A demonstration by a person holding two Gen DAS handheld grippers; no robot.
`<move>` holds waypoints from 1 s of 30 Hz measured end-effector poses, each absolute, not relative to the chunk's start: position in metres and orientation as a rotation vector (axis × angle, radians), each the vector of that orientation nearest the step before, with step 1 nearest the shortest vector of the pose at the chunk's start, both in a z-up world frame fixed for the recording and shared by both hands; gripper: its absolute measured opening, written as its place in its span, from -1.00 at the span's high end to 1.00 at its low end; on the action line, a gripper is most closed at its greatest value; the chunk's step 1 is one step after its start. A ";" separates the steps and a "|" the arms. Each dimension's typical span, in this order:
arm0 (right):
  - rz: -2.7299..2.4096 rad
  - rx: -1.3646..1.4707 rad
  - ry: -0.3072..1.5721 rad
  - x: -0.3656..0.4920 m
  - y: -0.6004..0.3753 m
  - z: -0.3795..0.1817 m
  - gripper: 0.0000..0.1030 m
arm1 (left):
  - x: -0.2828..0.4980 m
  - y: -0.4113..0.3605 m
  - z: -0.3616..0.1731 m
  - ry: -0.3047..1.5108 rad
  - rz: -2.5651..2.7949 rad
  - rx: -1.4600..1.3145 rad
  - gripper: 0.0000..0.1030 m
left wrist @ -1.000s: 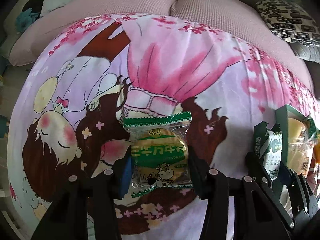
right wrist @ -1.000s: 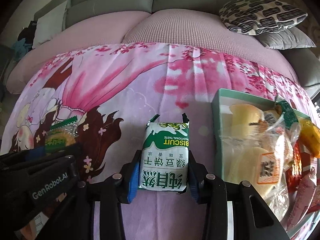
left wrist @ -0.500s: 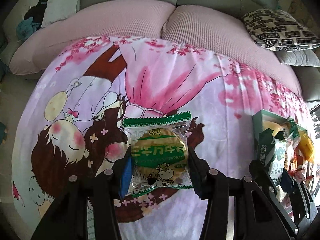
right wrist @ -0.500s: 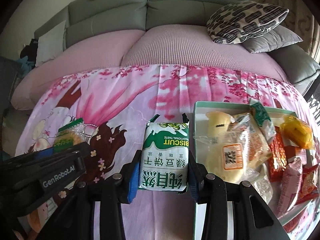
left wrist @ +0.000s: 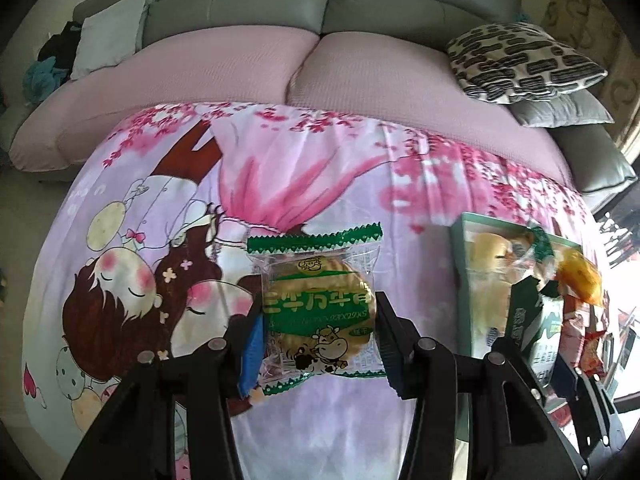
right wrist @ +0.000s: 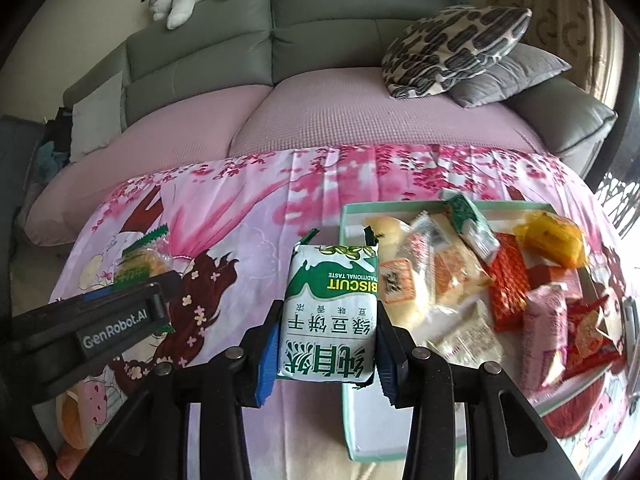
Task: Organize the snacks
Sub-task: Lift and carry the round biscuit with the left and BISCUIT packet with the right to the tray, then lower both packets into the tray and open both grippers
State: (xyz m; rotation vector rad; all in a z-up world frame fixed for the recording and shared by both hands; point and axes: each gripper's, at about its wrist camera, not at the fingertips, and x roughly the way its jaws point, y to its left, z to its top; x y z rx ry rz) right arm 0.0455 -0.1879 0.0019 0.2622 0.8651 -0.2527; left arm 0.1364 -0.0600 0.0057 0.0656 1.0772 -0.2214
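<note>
Two snacks are in the air, both left of the green tray (right wrist: 347,408): the left gripper (left wrist: 320,338) has its jaws clamped on a round biscuit packet (left wrist: 318,308), and nearer the tray the right gripper (right wrist: 326,346) has its jaws clamped on a white-and-green biscuit pack (right wrist: 332,316). This looks like the carry to the tray. Next, each needs a free spot among the seemingly crowded wrappers before release.
</note>
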 end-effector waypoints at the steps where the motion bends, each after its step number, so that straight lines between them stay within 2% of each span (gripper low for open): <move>1: -0.258 0.270 0.862 0.042 -0.191 0.002 0.16 | 0.134 -0.063 0.008 1.070 -0.229 0.069 0.00; 18: -0.408 0.438 0.831 -0.019 -0.266 -0.003 0.16 | 0.087 -0.126 0.020 1.039 -0.398 0.141 0.00; 30: -0.503 0.525 0.814 -0.041 -0.309 -0.008 0.16 | 0.052 -0.182 -0.004 1.084 -0.527 0.260 0.00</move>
